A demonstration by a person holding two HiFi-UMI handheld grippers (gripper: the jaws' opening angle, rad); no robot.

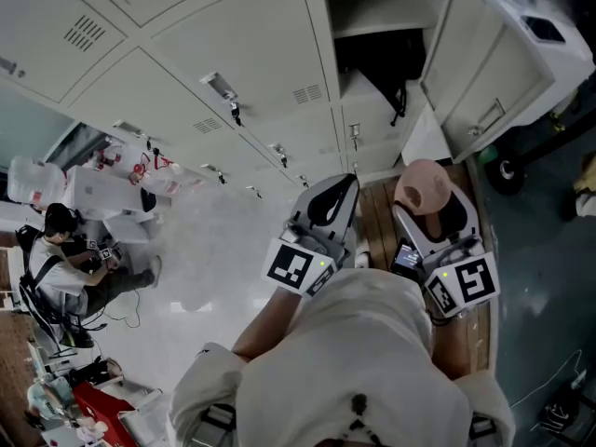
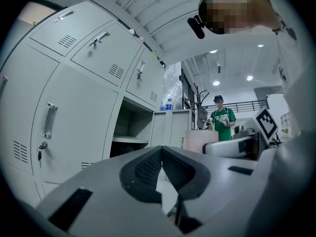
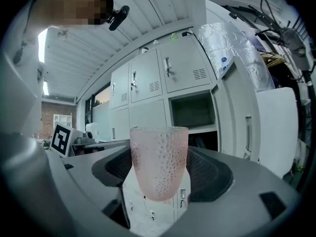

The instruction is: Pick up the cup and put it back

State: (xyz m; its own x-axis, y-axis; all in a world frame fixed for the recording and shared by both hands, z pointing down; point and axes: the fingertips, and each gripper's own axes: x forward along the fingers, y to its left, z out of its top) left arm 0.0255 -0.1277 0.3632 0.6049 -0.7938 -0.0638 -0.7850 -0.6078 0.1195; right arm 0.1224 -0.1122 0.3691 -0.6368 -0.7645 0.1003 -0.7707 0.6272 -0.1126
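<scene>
our right gripper (image 3: pixel 160 173) is clamped on the pink dimpled cup (image 3: pixel 159 154), which is upright in the air before the lockers (image 3: pixel 144 85), seemingly over the wooden desk (image 1: pixel 376 214). the left gripper (image 2: pixel 161 174) has its jaws together on nothing. to put the cup back well, we should lower it level and let go only once its base sits flat.

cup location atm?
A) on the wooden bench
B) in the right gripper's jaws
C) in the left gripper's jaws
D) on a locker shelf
B: the right gripper view shows the pink cup pinched between the jaws of the right gripper, while the left gripper has its jaws together with nothing between them.
</scene>
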